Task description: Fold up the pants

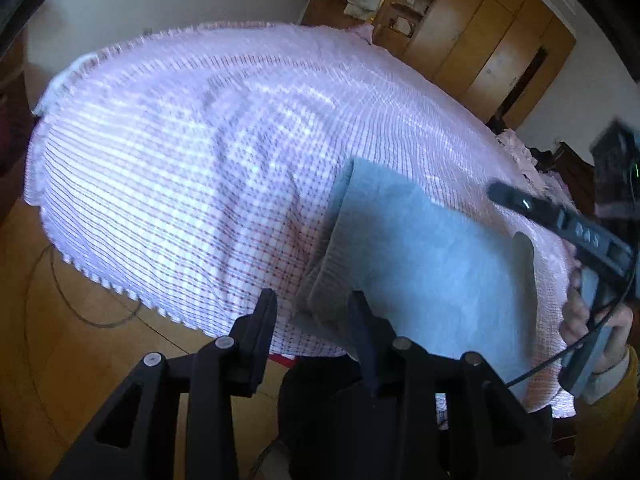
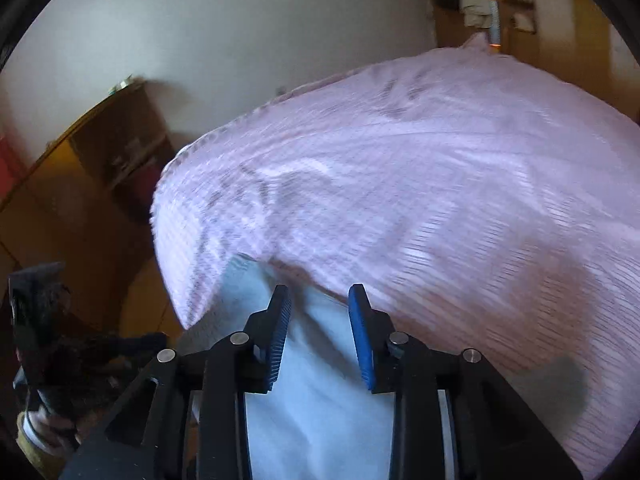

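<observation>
Light blue folded pants [image 1: 420, 272] lie on a pink checked bedspread [image 1: 200, 152] near its front edge. My left gripper [image 1: 314, 304] hovers at the pants' left corner; its jaws stand apart, one finger over the bedspread, the other over the blue cloth, neither pressing. At the right edge of the left wrist view a hand [image 1: 580, 316] holds the right gripper's body [image 1: 560, 220]. In the right wrist view the right gripper [image 2: 319, 300] is open just above the pants [image 2: 320, 408], its blue pads [image 2: 362, 340] clear of the cloth.
The bed drops off to a wooden floor [image 1: 80, 340] with a cable loop [image 1: 92, 320] on the left. Wooden wardrobes [image 1: 480, 40] stand behind the bed. A dark wooden shelf [image 2: 128, 152] stands by the wall.
</observation>
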A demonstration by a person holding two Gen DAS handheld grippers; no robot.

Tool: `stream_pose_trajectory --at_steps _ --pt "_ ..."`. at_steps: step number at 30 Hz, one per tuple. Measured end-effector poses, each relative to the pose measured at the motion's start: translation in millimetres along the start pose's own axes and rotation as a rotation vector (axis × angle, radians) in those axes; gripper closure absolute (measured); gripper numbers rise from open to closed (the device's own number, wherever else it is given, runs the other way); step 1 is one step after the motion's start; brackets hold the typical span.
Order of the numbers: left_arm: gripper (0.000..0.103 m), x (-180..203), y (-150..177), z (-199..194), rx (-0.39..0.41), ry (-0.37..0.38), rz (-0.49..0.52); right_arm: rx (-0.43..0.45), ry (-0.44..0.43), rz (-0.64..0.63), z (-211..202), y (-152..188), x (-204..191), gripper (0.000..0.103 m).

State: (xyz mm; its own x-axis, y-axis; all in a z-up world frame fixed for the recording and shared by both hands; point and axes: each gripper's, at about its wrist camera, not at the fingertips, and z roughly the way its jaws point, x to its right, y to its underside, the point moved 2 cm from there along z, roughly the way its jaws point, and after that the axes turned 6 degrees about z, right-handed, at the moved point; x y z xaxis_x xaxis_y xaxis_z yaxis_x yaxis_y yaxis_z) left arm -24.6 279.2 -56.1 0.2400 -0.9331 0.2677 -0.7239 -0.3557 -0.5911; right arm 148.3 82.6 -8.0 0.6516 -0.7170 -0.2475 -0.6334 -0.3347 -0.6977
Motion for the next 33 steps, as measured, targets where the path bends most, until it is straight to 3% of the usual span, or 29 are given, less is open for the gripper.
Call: stream_pose_trajectory --at_steps 3,7,11,13,16,19,21,27,33 --pt "0.064 9 -7 -13 0.042 0.020 0.006 0.000 0.041 0.034 -18 11 26 0.080" --pt "0.065 30 -15 -4 0.037 0.062 0.041 -0.053 0.077 0.049 -20 27 46 0.080" --pt "0.080 51 -22 17 0.027 0.111 0.085 -0.107 0.050 0.033 -7 36 50 0.080" --pt "0.083 56 -24 33 0.011 0.130 0.100 -0.142 0.070 0.015 7 38 49 0.080" --pt "0.084 54 -23 48 -0.024 0.073 0.108 -0.141 0.157 -0.038 29 37 45 0.080" --pt "0.099 41 -17 60 -0.072 -0.005 0.109 -0.108 0.243 -0.094 47 34 42 0.081" --pt "0.100 30 -13 61 -0.081 0.016 0.072 -0.081 0.283 -0.097 54 31 43 0.081" --pt "0.100 38 -24 44 -0.054 0.042 0.074 -0.049 0.240 0.014 52 22 57 0.081" --pt "0.100 73 -56 33 0.042 0.137 0.147 -0.002 0.166 0.110 10 27 64 0.081"
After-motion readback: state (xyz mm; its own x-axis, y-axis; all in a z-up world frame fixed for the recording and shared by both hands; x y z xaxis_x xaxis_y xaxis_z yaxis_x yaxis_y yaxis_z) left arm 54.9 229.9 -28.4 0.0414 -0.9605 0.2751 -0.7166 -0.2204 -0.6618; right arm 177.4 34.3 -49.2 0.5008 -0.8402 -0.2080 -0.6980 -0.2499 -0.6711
